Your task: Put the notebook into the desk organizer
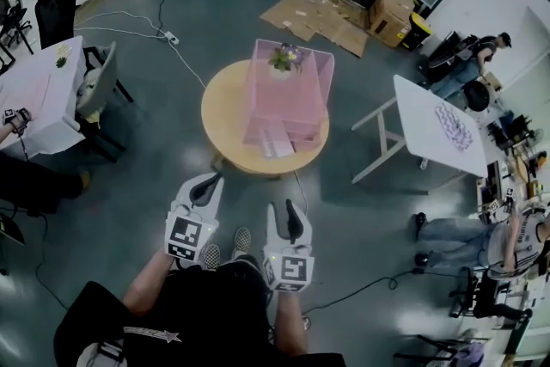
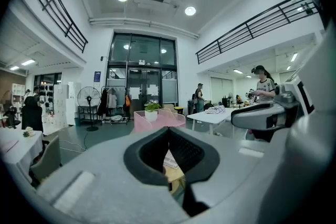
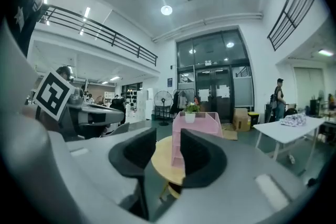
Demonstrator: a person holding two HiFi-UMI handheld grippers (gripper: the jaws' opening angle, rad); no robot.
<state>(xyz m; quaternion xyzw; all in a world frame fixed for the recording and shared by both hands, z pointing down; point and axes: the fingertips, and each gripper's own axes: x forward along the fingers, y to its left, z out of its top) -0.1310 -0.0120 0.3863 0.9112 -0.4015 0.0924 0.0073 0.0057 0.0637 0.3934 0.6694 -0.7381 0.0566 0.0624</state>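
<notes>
Two empty tools wait short of the round table [image 1: 219,112]: left gripper [image 1: 204,185] closed, right gripper [image 1: 284,209] half apart, so open both wide before reaching level toward the notebook [image 1: 279,148] at the desk organizer's [image 1: 288,90] six-o'clock edge, twelve o'clock ahead.

Pink desk organizer [image 1: 288,99] stands on round table [image 1: 222,114].

The person wears a black short-sleeved T-shirt [image 1: 206,305] and checkered shoes [image 1: 243,241]; the grey left gripper [image 1: 206,183] and right gripper [image 1: 288,212] bear black-and-white marker cubes.
</notes>
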